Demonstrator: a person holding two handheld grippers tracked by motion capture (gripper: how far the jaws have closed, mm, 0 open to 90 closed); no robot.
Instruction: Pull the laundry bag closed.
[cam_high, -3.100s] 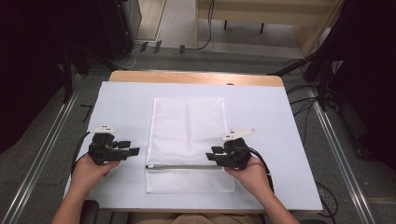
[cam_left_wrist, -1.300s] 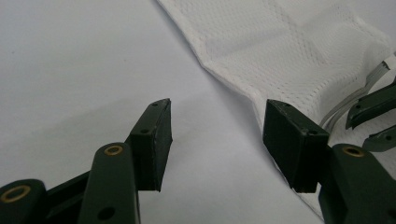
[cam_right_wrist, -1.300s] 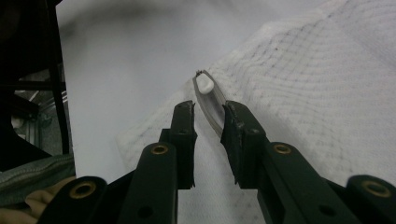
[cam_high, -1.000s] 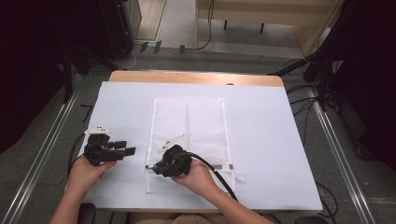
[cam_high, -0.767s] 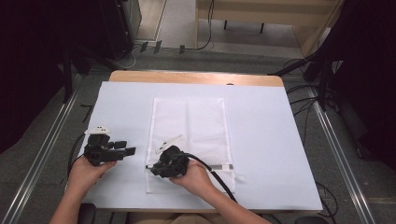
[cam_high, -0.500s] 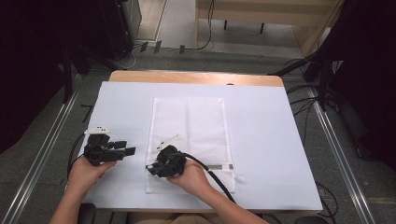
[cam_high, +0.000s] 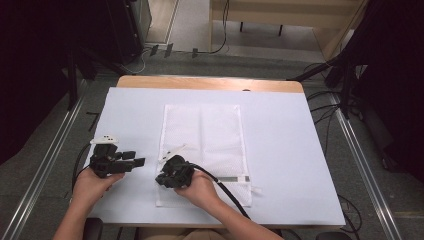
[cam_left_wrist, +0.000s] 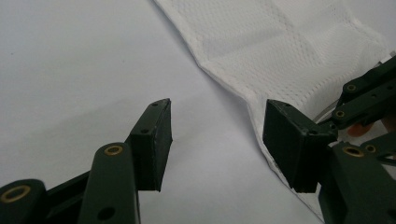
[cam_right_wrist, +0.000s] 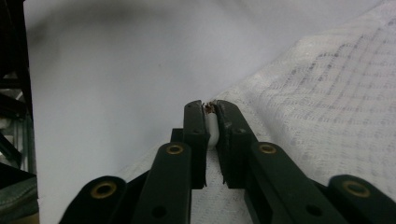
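Mesh laundry bag (cam_high: 202, 145) lies flat mid-counter (cam_high: 280, 150), its zipper pull pinched in the right tool (cam_right_wrist: 211, 120) at the near left corner, where a sideways tug could slip it free or bunch the mesh, while the left tool (cam_high: 131, 163) waits wide apart, empty

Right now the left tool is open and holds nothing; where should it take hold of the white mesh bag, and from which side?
Probably the mesh bag at its left hem near the lower corner, coming from the bag's left. The bag lies flat, so only that thin edge offers something to pinch. The open left tool already faces that hem, beside the right tool, which is shut on a small white part at the bag's edge.
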